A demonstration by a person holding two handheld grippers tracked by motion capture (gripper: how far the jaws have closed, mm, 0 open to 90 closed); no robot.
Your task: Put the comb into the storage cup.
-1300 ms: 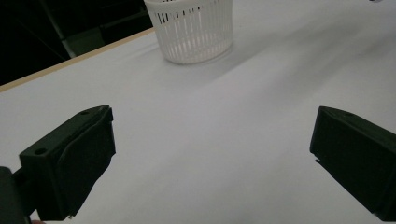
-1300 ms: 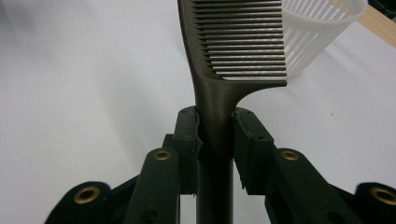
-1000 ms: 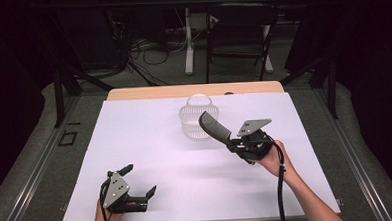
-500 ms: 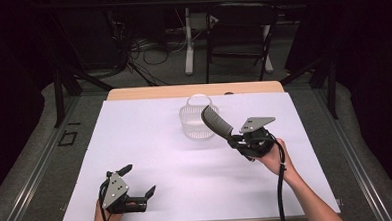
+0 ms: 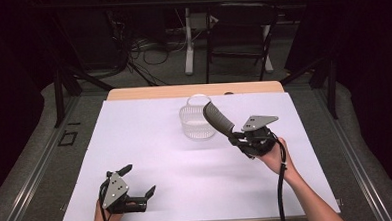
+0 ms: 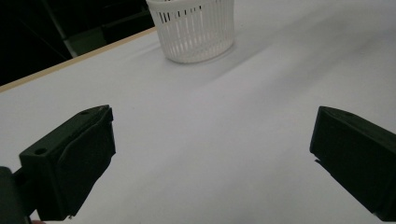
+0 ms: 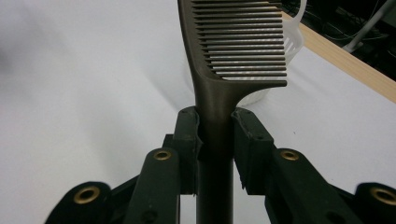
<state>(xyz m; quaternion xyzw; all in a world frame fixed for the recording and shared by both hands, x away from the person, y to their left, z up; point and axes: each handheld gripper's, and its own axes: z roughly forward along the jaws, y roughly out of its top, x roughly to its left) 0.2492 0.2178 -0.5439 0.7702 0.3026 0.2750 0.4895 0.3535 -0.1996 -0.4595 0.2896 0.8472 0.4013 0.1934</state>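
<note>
Right gripper view — comb (image 7: 219, 93) tip cut off | basket (image 7: 292, 42) half-hidden behind it

A white-topped wooden table (image 5: 135, 143) stands on grey carpeted floor (image 5: 26, 163); behind it, dark room, tangled black cables (image 5: 141, 48) (another desk's white leg (image 5: 188, 41) too).

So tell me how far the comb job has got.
Done: the right gripper has the comb clamped by its handle and lifted off the table. In hand: the comb's toothed end is held up beside the white basket. Left: getting it into the basket, probably. The left gripper rests open near the table's front edge.
</note>
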